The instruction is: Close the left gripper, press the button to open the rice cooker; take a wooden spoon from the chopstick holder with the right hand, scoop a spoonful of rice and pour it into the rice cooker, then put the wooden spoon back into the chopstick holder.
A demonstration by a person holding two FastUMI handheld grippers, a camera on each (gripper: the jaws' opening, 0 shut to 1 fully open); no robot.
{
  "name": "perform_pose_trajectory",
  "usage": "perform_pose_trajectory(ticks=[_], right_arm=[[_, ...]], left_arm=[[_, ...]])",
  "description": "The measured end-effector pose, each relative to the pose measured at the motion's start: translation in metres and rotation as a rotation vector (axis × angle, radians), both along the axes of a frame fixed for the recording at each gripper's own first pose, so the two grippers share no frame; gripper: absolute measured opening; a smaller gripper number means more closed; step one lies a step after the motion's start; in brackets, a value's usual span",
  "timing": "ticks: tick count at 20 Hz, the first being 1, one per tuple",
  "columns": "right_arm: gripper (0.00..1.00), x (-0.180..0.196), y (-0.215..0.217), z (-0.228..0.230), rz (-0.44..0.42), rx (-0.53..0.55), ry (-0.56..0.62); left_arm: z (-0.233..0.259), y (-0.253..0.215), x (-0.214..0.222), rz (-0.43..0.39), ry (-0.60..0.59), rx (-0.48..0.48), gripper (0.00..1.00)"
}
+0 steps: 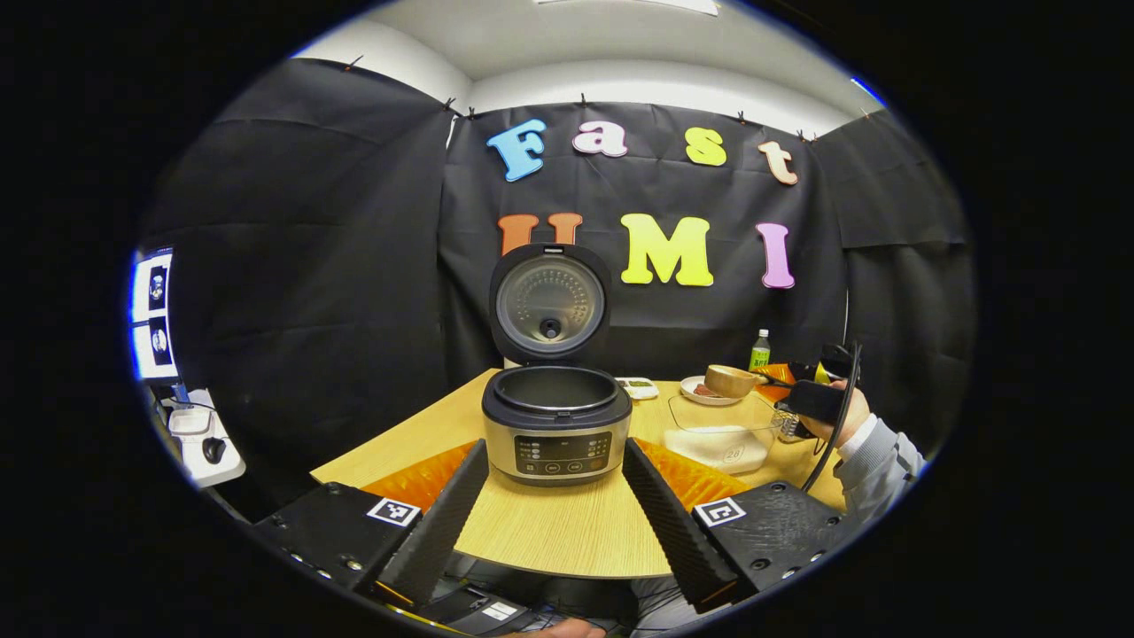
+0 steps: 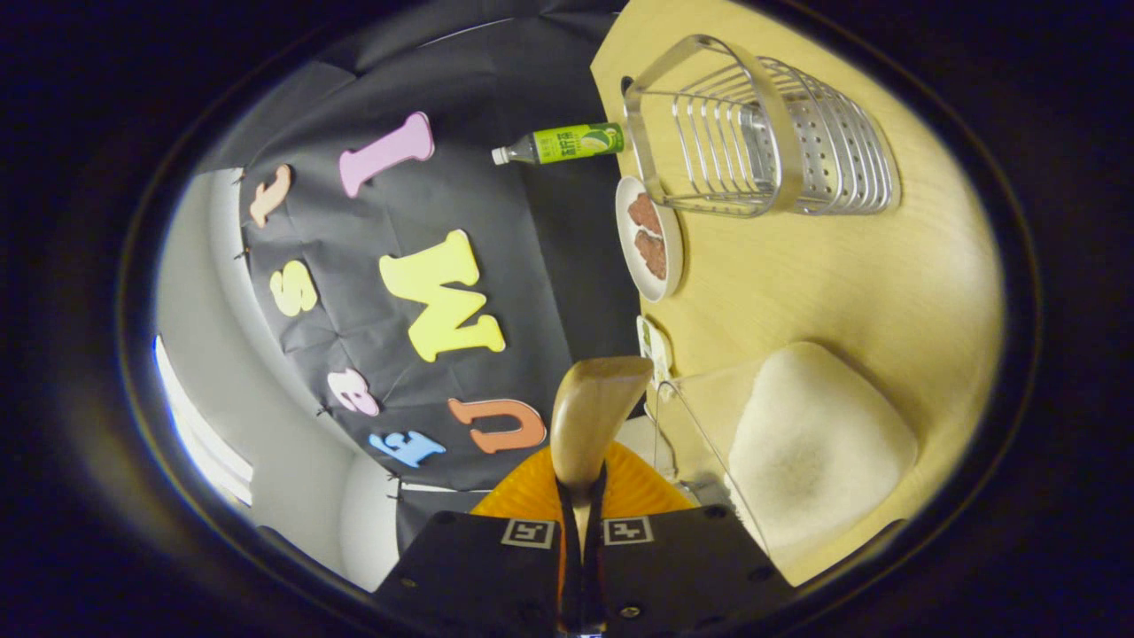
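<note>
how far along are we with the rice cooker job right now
Done: rice cooker lid stands open. In hand: right tongs grip the wooden spoon beside the rice container. Left: scooping, pouring into the cooker, returning the spoon to the chopstick holder.
</note>
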State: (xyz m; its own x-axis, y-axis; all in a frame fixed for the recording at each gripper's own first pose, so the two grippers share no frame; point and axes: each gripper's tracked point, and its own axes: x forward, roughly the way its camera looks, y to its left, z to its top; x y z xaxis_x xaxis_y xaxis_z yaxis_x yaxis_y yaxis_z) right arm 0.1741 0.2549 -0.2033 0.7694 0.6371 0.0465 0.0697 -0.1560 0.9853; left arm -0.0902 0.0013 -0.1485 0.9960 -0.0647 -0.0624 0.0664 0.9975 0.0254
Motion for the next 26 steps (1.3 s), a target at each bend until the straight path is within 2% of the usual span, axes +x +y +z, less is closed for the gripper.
perform_pose_trajectory(ticks=[4, 8, 10, 12, 19, 26], right_arm=[[0.06, -0.001, 0.003, 0.011, 0.016, 0.002, -0.001], [0.06, -0.002, 0.006, 0.016, -0.022, -0.011, 0.020], [0.06, -0.003, 0.013, 0.015, -0.023, -0.040, 0.058], [0.06, -0.004, 0.023, 0.028, -0.024, -0.066, 0.041], [0.06, -0.023, 0.087, 0.074, 0.034, -0.142, -0.049], [0.06, -0.038, 0.160, 0.097, 0.067, -0.324, -0.141]], left_arm=[[0.001, -0.002, -0.002, -0.007, -0.003, 0.003, 0.97], [0.006, 0.004, -0.010, 0.005, -0.022, 0.005, 0.97], [0.008, 0.008, -0.015, 0.003, -0.026, -0.010, 0.97], [0.011, 0.013, -0.020, 0.003, -0.034, -0.017, 0.97], [0.011, 0.038, -0.028, 0.026, -0.044, -0.019, 0.97], [0.007, 0.056, -0.035, 0.033, -0.035, -0.057, 0.97]])
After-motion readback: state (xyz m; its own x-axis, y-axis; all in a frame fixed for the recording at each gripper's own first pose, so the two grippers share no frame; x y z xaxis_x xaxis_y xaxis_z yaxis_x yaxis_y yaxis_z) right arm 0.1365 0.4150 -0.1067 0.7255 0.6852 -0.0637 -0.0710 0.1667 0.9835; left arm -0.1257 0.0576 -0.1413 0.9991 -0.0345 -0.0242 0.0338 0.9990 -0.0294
